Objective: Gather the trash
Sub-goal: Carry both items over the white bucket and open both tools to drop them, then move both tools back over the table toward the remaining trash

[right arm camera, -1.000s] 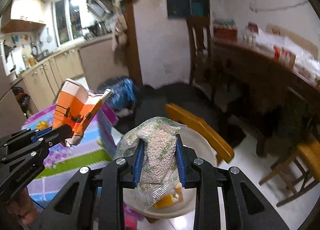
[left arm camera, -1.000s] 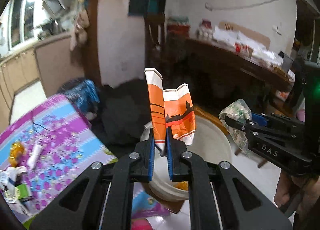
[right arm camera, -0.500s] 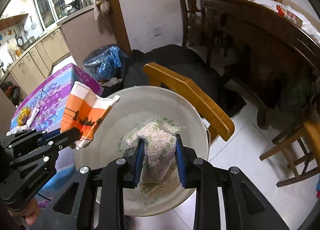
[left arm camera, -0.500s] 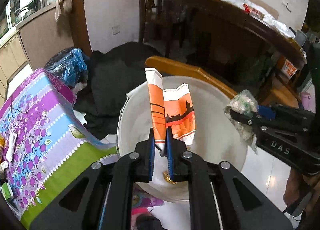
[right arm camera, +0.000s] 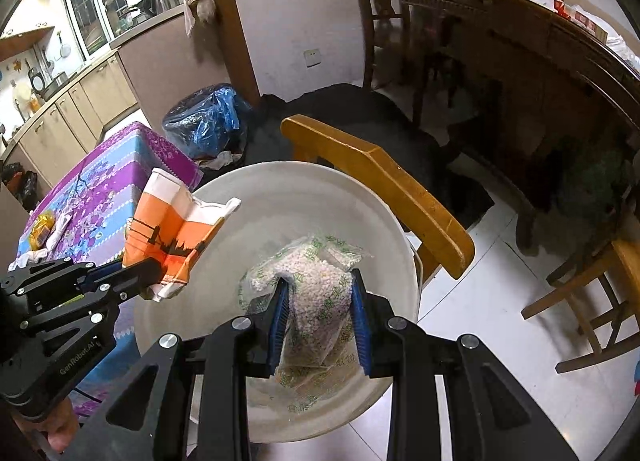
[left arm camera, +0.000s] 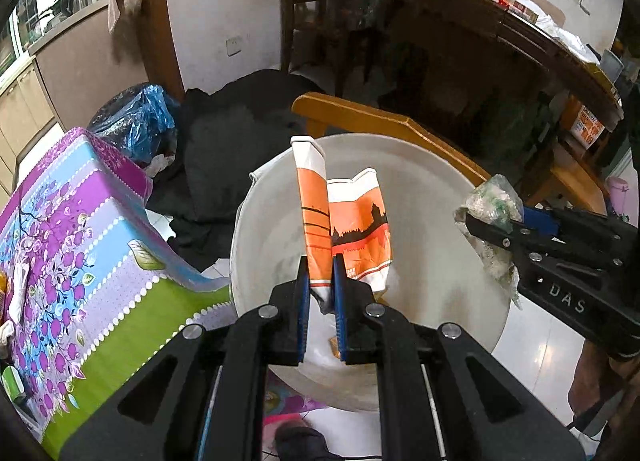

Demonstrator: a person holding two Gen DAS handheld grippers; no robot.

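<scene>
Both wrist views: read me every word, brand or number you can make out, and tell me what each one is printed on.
"DAS": on the side of the right gripper, partly cut off.
"GenRobot.AI": on the side of the left gripper.
Green characters on the clear pellet bag: too crumpled to read.
Small white print on the orange wrapper: too small.
Orange box under the dark table: lettering blurred.

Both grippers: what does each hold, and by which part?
Left gripper pinches the orange-and-white paper carton at its lower edge. Right gripper clamps the clear plastic bag of pale pellets across its middle.
</scene>
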